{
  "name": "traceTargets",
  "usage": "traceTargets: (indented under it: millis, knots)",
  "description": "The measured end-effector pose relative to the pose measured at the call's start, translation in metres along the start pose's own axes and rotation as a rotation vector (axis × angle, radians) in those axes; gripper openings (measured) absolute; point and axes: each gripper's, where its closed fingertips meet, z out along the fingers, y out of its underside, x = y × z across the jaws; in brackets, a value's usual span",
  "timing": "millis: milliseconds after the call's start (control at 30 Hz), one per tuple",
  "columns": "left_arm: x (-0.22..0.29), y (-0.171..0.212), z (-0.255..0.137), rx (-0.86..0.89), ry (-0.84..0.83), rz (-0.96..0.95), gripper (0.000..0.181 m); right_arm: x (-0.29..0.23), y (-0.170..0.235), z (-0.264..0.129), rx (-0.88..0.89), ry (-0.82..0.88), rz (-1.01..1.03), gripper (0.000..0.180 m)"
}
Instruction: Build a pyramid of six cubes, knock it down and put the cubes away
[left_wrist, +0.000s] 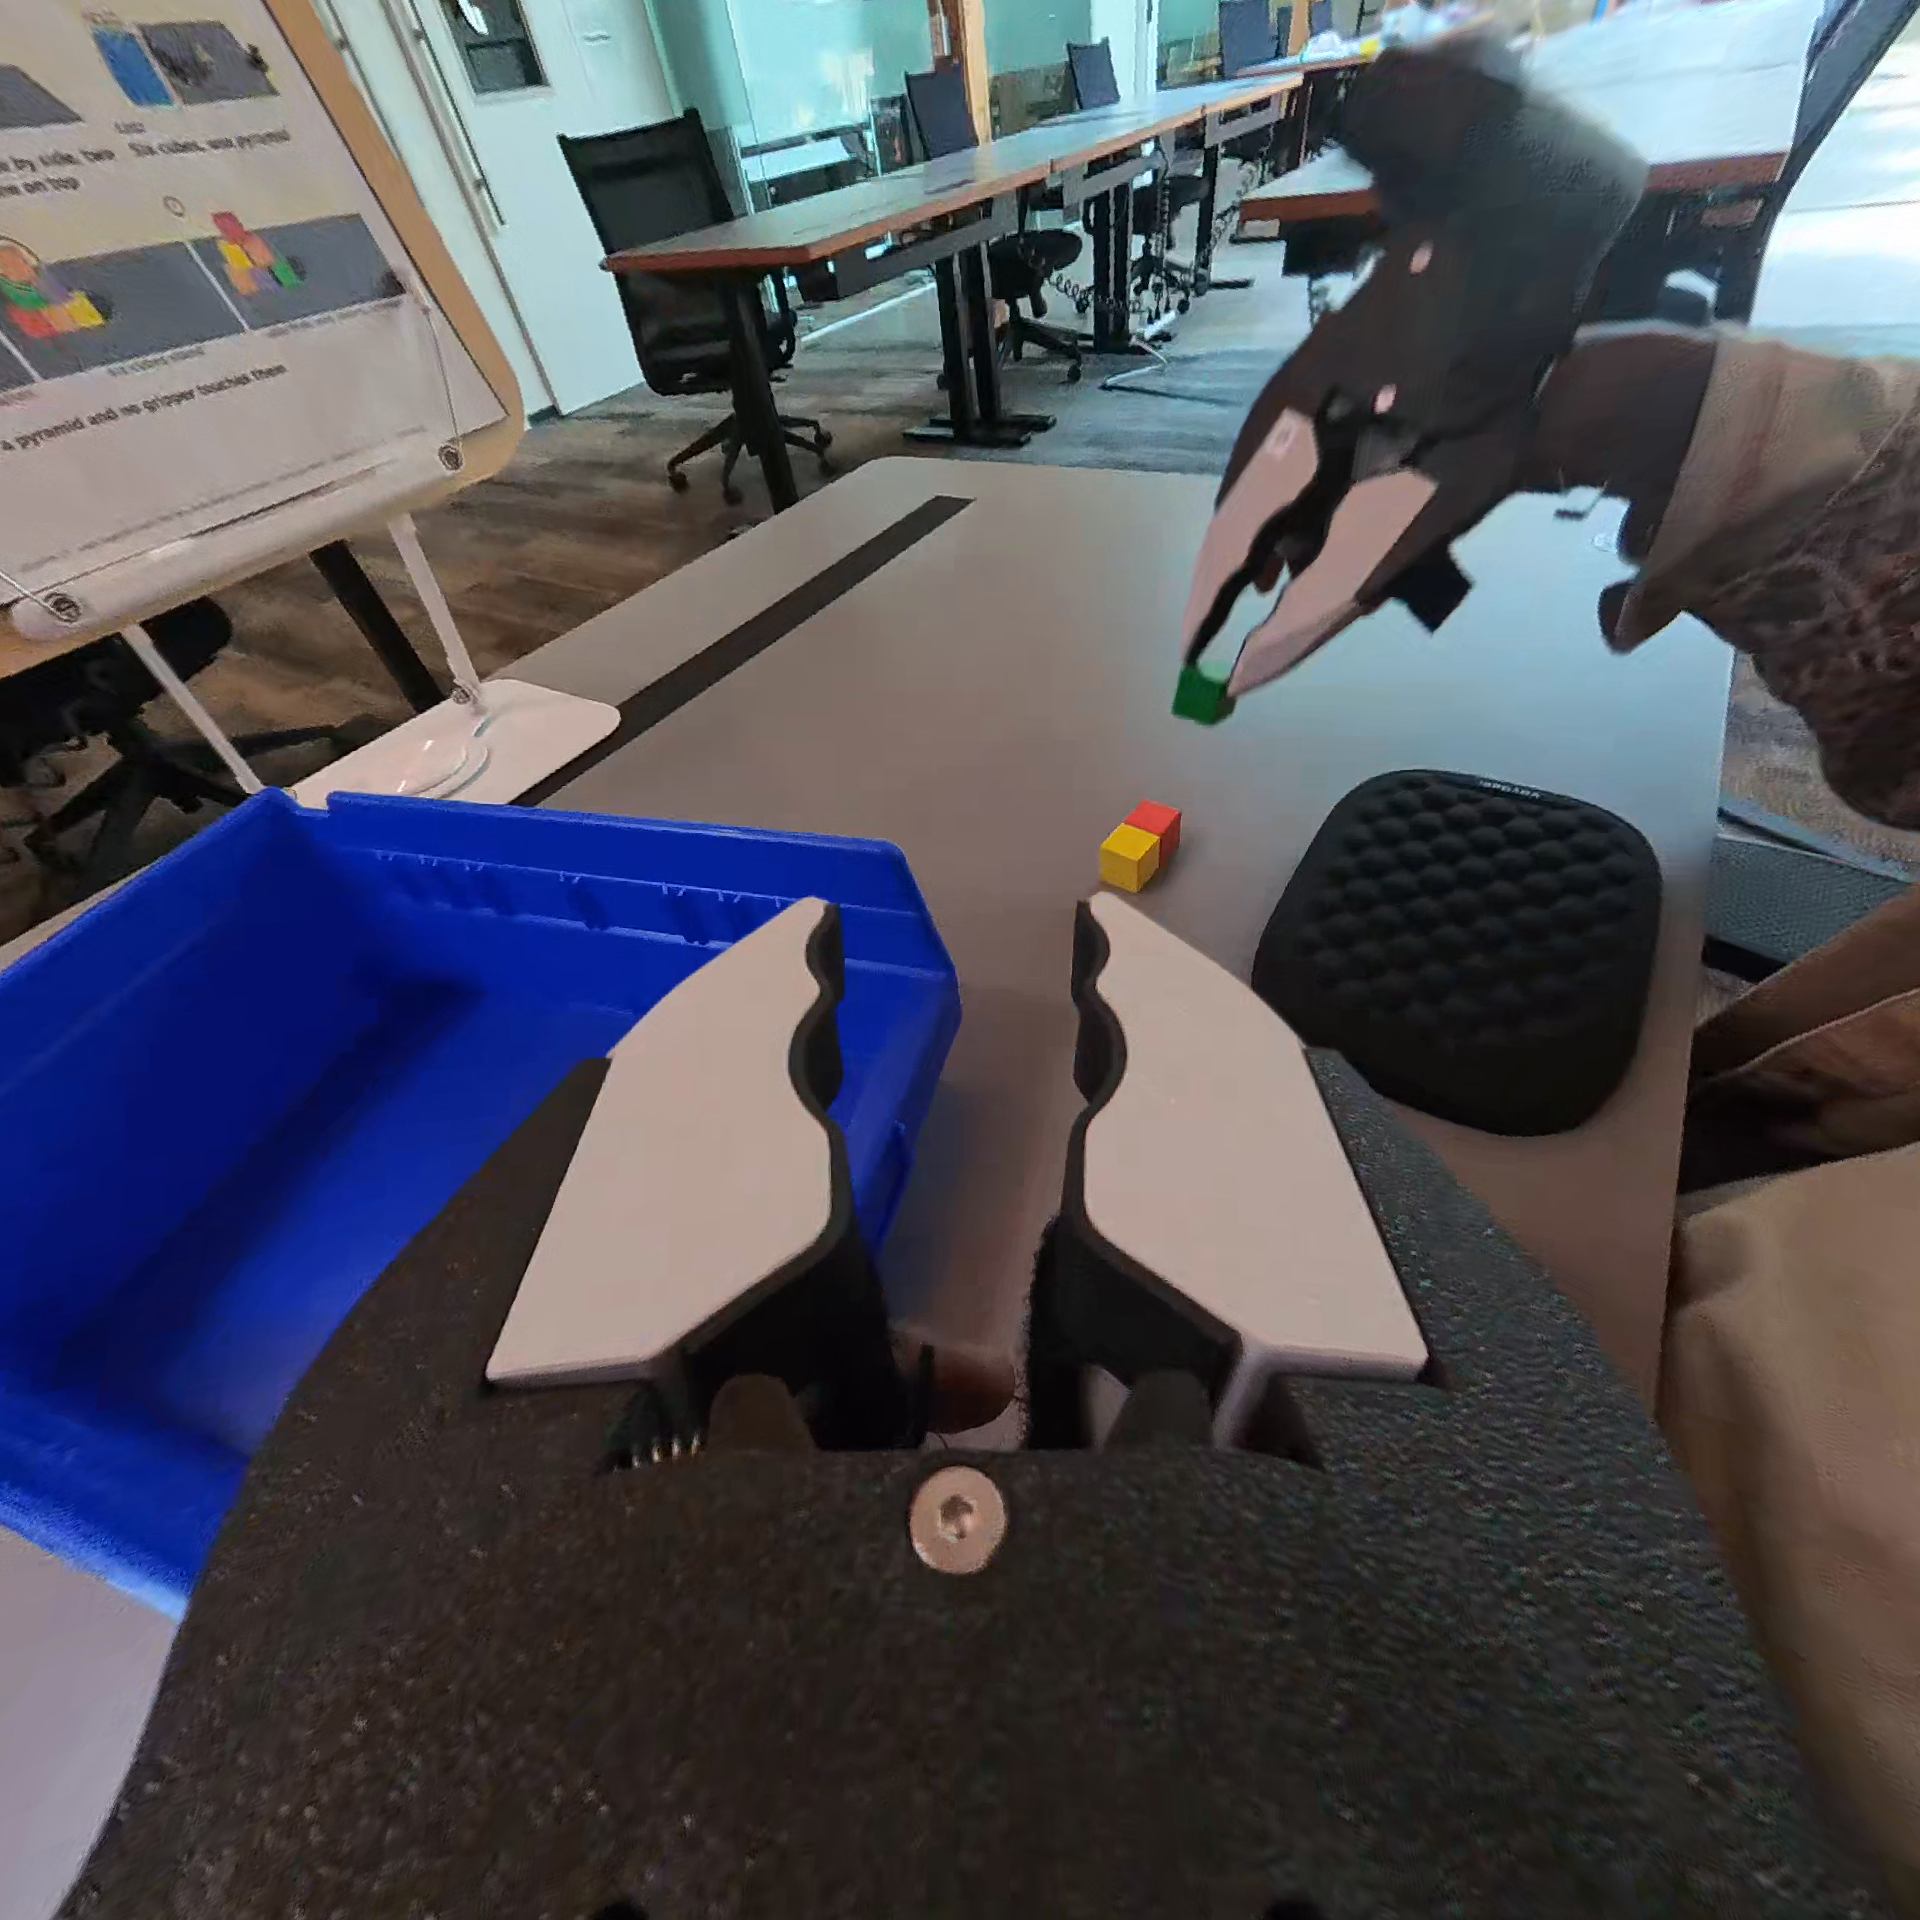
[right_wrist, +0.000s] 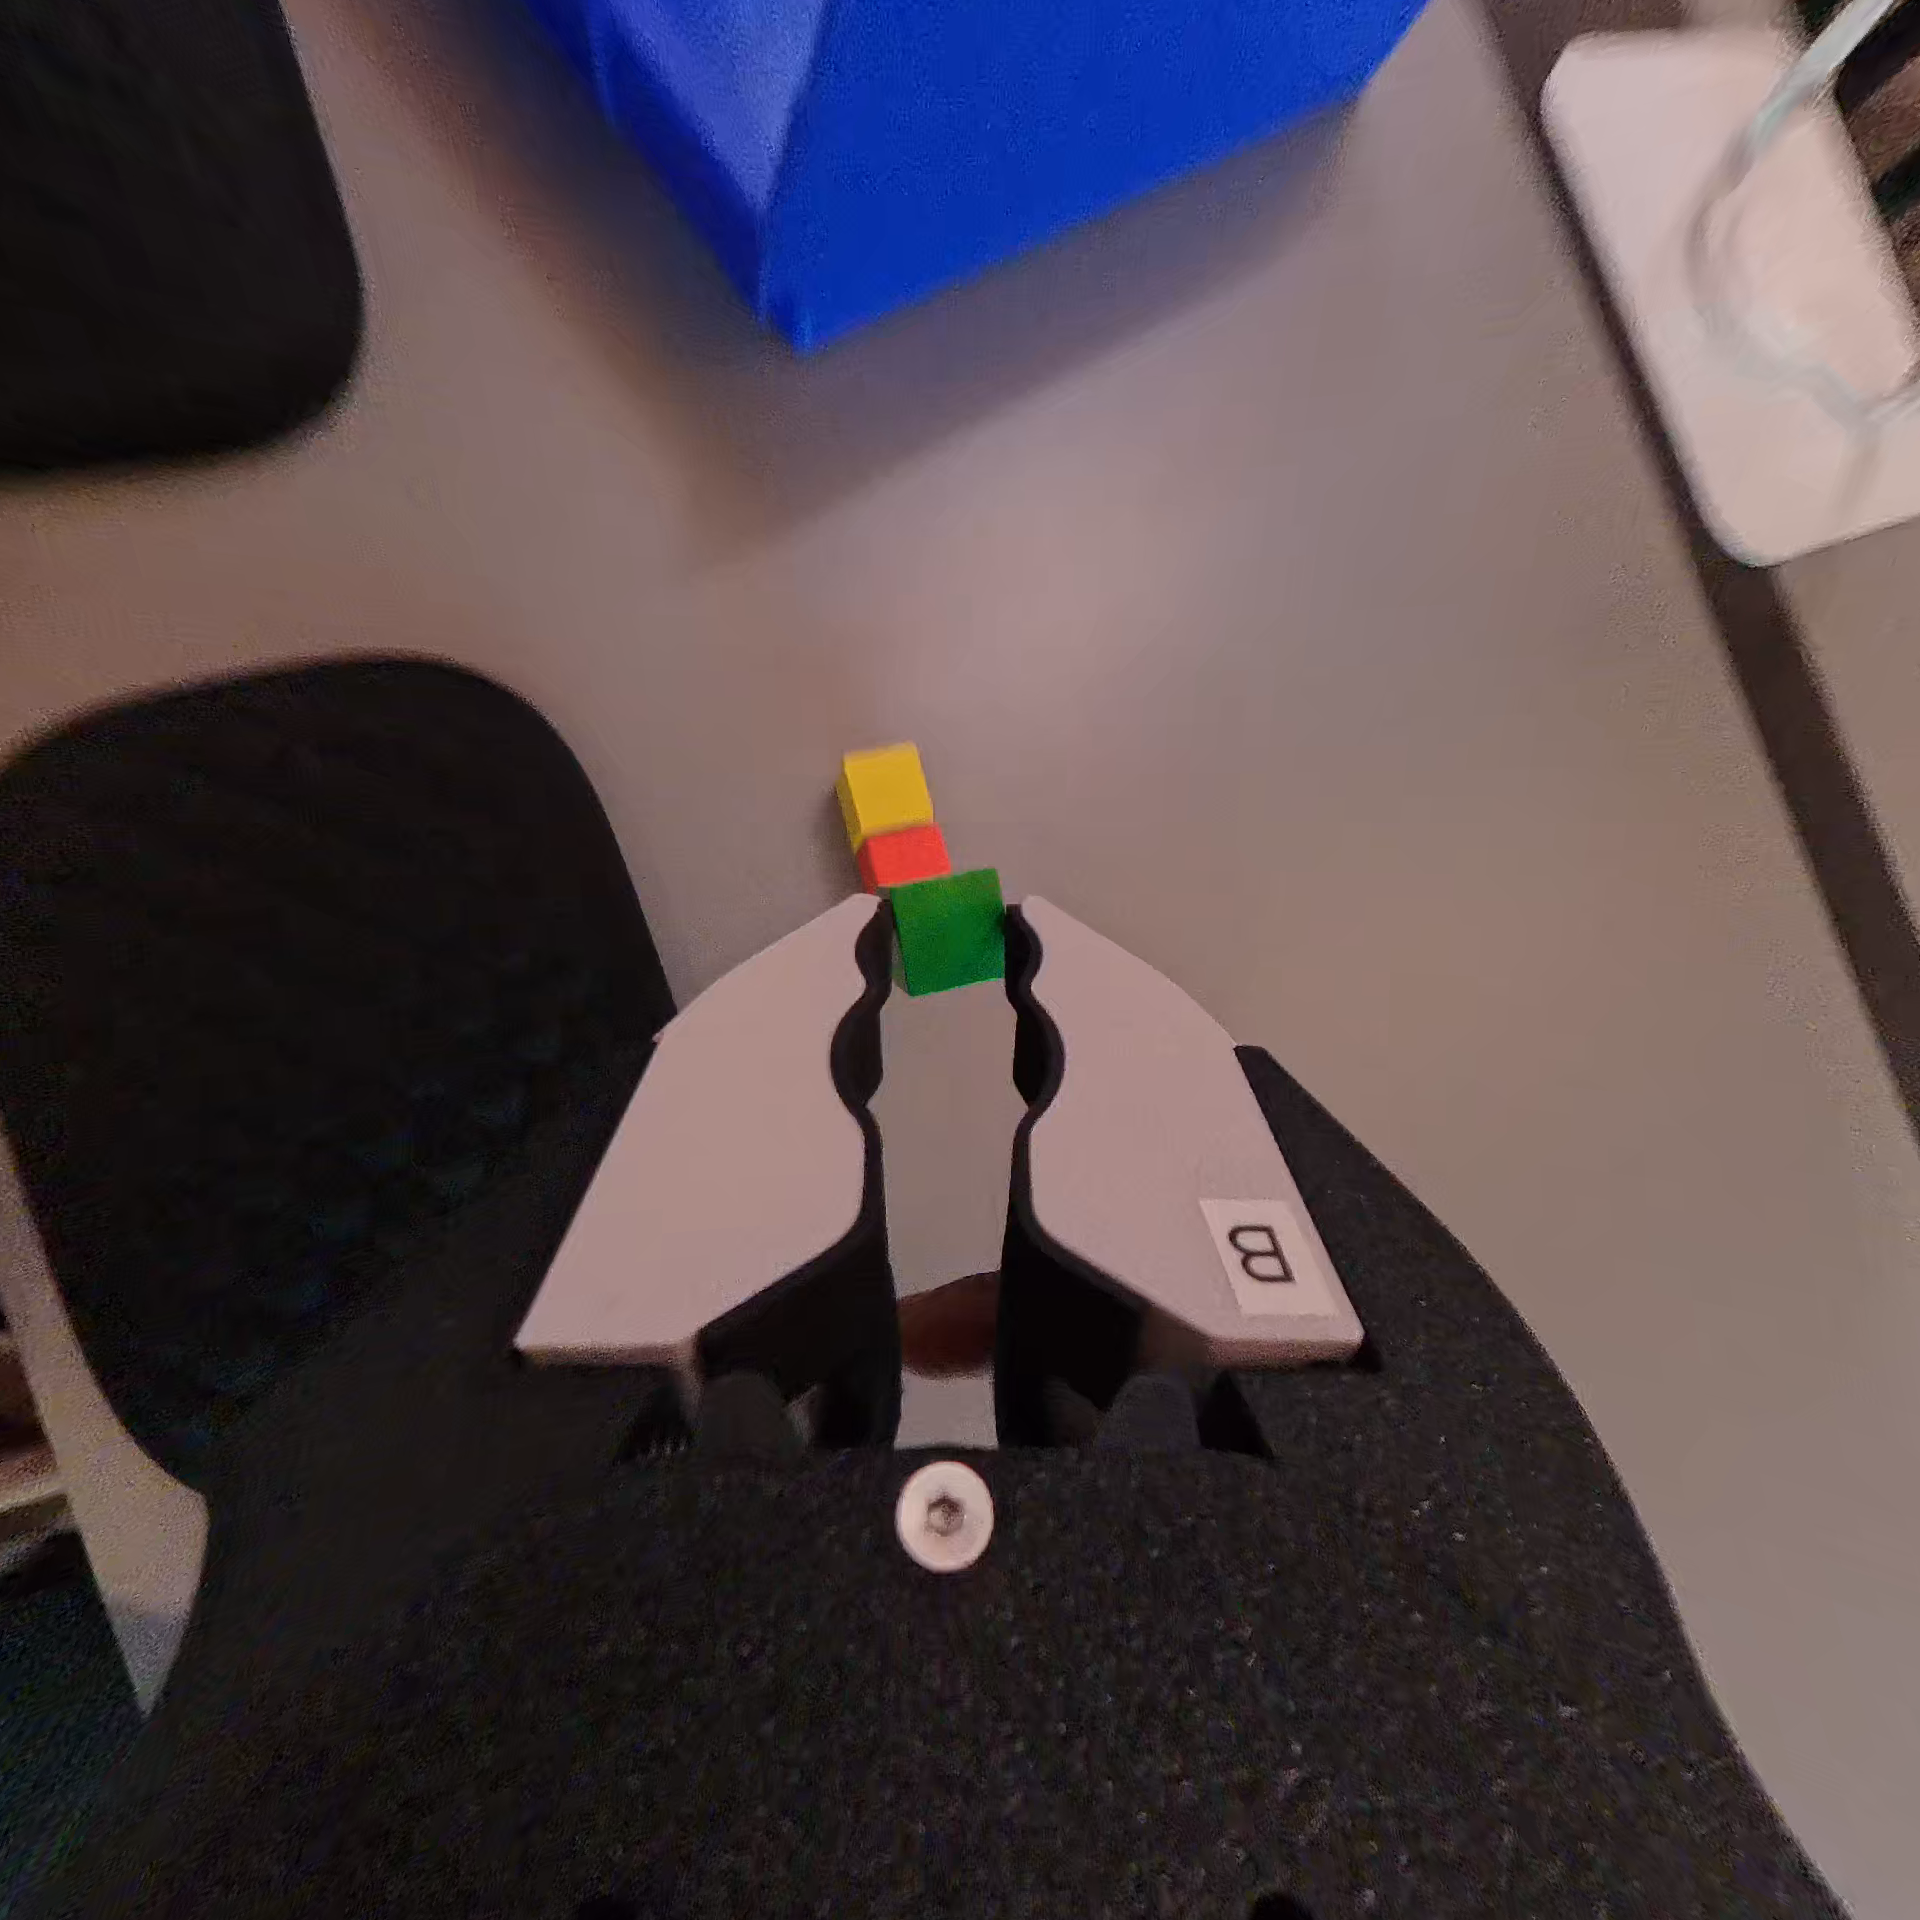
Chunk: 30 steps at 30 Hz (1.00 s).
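My right gripper (right_wrist: 948, 914) is shut on a green cube (right_wrist: 948, 932) and holds it above the grey table (right_wrist: 1299, 779); in the left wrist view that gripper (left_wrist: 1210, 675) hangs in the air with the green cube (left_wrist: 1200, 694) at its tips. A yellow cube (right_wrist: 883, 787) and a red cube (right_wrist: 904, 854) sit touching in a row on the table, just beyond the green one; they also show in the left wrist view as yellow (left_wrist: 1127, 857) and red (left_wrist: 1158, 826). My left gripper (left_wrist: 956, 914) is open and empty beside the blue bin (left_wrist: 416, 914).
The blue bin (right_wrist: 987, 135) stands at the table's left. A black padded cushion (left_wrist: 1465, 956) lies to the right of the cubes. A white stand base (left_wrist: 488, 738) holds an instruction board (left_wrist: 208, 291). A person's sleeve (left_wrist: 1787, 540) is at the right. The left gripper's tips are roughly 25 cm from the right gripper's.
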Motion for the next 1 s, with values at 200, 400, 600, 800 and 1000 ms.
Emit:
traceTargets:
  millis: [200,400,600,800,1000]
  knots:
    - [-0.009,0.004,-0.005,-0.011,-0.028,-0.017,0.042,-0.007,0.037,0.03,-0.136,-0.024,-0.024,0.02]
    - [-0.01,0.006,-0.005,-0.029,-0.038,-0.003,0.042,-0.007,0.038,0.041,-0.165,-0.022,-0.043,0.02]
    - [-0.01,0.01,-0.004,-0.051,-0.039,0.006,0.042,-0.004,0.039,0.047,-0.18,-0.038,-0.05,0.021]
    - [-0.013,0.012,-0.004,-0.065,-0.048,0.006,0.042,-0.006,0.04,0.051,-0.187,-0.049,-0.049,0.021]
    - [-0.014,0.016,-0.003,-0.097,-0.056,0.012,0.042,-0.004,0.038,0.053,-0.187,-0.05,-0.037,0.021]
